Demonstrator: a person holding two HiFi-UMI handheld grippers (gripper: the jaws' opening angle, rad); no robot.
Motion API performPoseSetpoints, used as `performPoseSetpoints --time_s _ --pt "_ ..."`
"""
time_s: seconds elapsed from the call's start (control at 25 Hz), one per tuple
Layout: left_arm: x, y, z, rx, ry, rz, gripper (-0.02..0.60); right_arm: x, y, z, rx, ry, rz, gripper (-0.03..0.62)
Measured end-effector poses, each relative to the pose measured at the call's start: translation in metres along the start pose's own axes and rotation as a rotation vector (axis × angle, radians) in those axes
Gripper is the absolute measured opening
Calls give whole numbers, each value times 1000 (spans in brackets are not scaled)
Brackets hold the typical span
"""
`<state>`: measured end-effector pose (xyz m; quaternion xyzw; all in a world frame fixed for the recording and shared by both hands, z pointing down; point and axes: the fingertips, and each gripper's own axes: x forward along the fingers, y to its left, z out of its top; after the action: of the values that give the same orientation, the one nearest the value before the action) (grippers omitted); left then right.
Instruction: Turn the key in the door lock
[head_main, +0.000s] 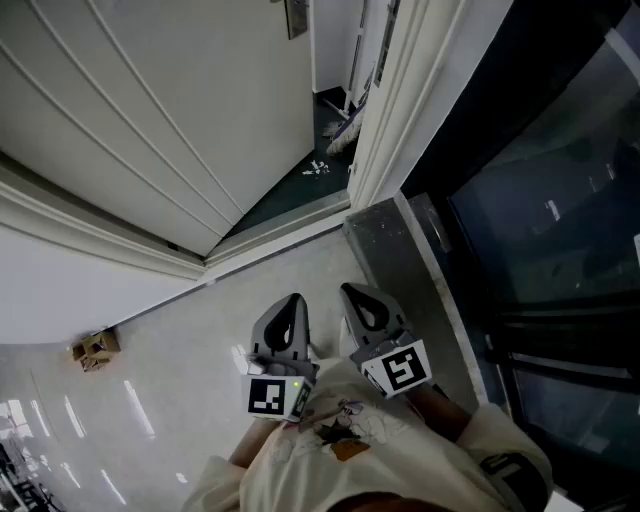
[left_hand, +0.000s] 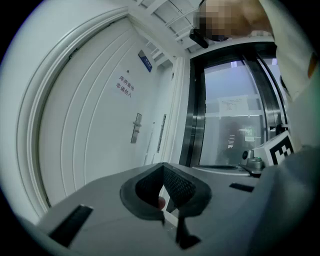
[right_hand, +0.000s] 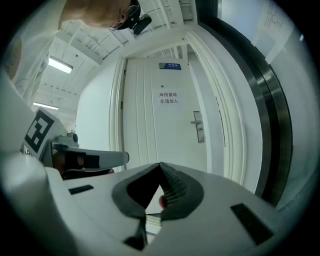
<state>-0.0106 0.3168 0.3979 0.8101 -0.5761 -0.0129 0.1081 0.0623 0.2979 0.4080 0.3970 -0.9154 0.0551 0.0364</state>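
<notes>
A white panelled door (head_main: 170, 120) stands ahead, some way off. Its metal lock plate with a handle (right_hand: 198, 126) shows in the right gripper view, in the left gripper view (left_hand: 136, 128) and at the top of the head view (head_main: 296, 15). No key can be made out at this distance. My left gripper (head_main: 293, 302) and right gripper (head_main: 356, 293) are held side by side close to the body, both pointing at the door. The left gripper (left_hand: 163, 166) has its jaws shut with nothing between them. The right gripper (right_hand: 160, 165) is shut and empty as well.
Dark glass panels in a black frame (head_main: 560, 230) run along the right, with a grey stone sill (head_main: 385, 235) below them. A broom and scraps (head_main: 338, 140) lie on dark floor by the door frame. A small cardboard piece (head_main: 95, 348) sits on the pale floor at left.
</notes>
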Motion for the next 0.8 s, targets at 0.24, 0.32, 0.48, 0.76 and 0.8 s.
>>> performPoseSetpoints --time_s 0.24,0.32,0.48,0.76,0.8 --pt "12 -19 3 9 -2 7 3 -12 -21 2 18 24 -2 6" --pt "21 -27 5 19 -8 17 3 -14 -33 6 28 -5 17 6" --pt "39 -36 2 36 -20 42 3 -14 -60 5 72 -48 59 6" --pt "57 -15 -6 7 -6 127 3 3 -87 -9 63 -26 101 6" --pt "62 -9 -8 5 2 134 3 9 -90 -8 51 -29 97 6"
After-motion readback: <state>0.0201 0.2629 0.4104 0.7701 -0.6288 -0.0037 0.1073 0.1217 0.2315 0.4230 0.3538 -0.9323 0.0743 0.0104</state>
